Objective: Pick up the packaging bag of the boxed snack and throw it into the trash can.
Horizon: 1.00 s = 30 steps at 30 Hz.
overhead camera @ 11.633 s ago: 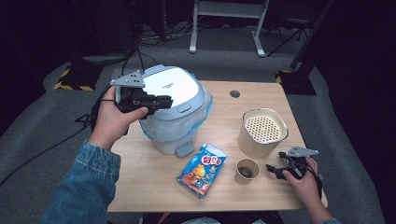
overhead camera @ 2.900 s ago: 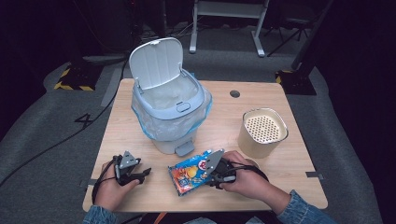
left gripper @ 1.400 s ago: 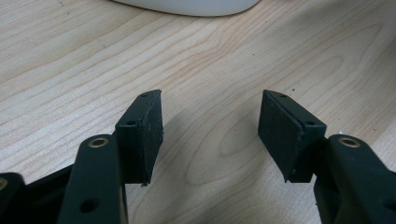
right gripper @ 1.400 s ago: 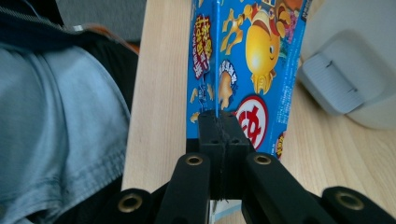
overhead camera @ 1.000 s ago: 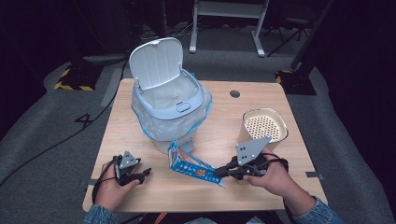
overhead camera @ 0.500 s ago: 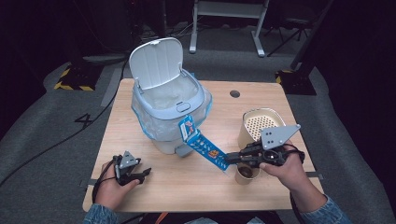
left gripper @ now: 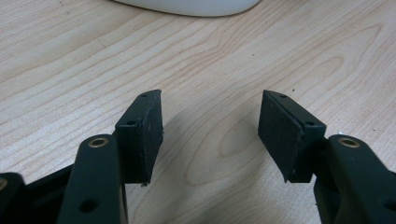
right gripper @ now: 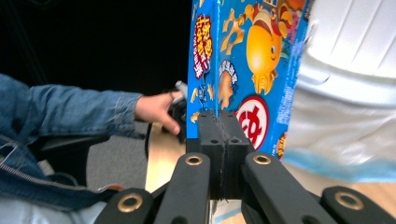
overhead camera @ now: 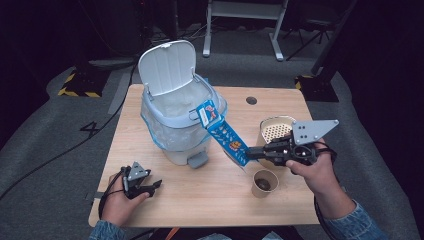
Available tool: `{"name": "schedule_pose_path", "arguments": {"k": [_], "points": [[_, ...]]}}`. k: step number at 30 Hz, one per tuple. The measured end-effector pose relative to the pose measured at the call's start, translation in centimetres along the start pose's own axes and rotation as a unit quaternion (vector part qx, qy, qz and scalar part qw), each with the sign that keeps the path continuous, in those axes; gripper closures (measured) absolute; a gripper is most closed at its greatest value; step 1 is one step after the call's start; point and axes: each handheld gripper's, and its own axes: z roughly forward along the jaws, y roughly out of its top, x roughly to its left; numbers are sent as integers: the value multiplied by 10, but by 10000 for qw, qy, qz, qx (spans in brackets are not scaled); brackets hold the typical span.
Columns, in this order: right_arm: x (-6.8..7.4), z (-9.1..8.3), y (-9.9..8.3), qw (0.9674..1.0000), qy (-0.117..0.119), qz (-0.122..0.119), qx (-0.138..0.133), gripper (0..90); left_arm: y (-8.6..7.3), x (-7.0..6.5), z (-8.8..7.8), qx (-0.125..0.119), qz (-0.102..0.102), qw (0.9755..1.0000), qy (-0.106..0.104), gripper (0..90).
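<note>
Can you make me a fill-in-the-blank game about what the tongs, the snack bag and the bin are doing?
1. The right tongs are shut on the blue ____.
2. The lid of the white bin is ____.
3. The left tongs are open, with ____ between them.
4. The paper cup stands on the wooden ____.

Missing words: snack bag; open; nothing; table

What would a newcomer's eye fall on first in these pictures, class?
The bright blue snack packet, clamped by the right tool and stretched up toward the rim of the open white bin at the table's centre. Next, the left tool, open and empty, low at the front left edge.
</note>
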Motion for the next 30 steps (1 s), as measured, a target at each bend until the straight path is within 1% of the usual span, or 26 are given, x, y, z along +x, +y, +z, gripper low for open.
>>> {"name": "schedule_pose_path", "arguments": {"k": [4,5,8,10,14,18,21,25,30], "points": [[-6,-2,16,9998,-97,-97,-169,900,0,0,0,5,-5,10000,1,406],[-8,-2,21,9996,-158,-142,-199,900,0,0,0,5,-4,10000,0,406],[-14,-1,32,9991,-229,-173,-301,900,0,0,0,-3,1,10000,0,406],[-20,1,41,9985,-329,-197,-379,900,0,0,0,-11,-4,10000,1,406],[-29,5,51,9972,-482,-196,-540,900,0,0,0,-10,-1,10000,-1,405],[-40,14,62,9954,-632,-188,-688,900,0,1,0,1,-19,10000,-31,405],[-49,23,68,9942,-719,-161,-780,900,0,0,0,-2,-15,10000,-16,403],[-58,36,74,9929,-825,-186,-831,900,0,0,0,3,-10,10000,-12,401],[-71,49,81,9913,-996,-156,-843,900,0,0,0,-1,-8,10000,-11,401]]}}
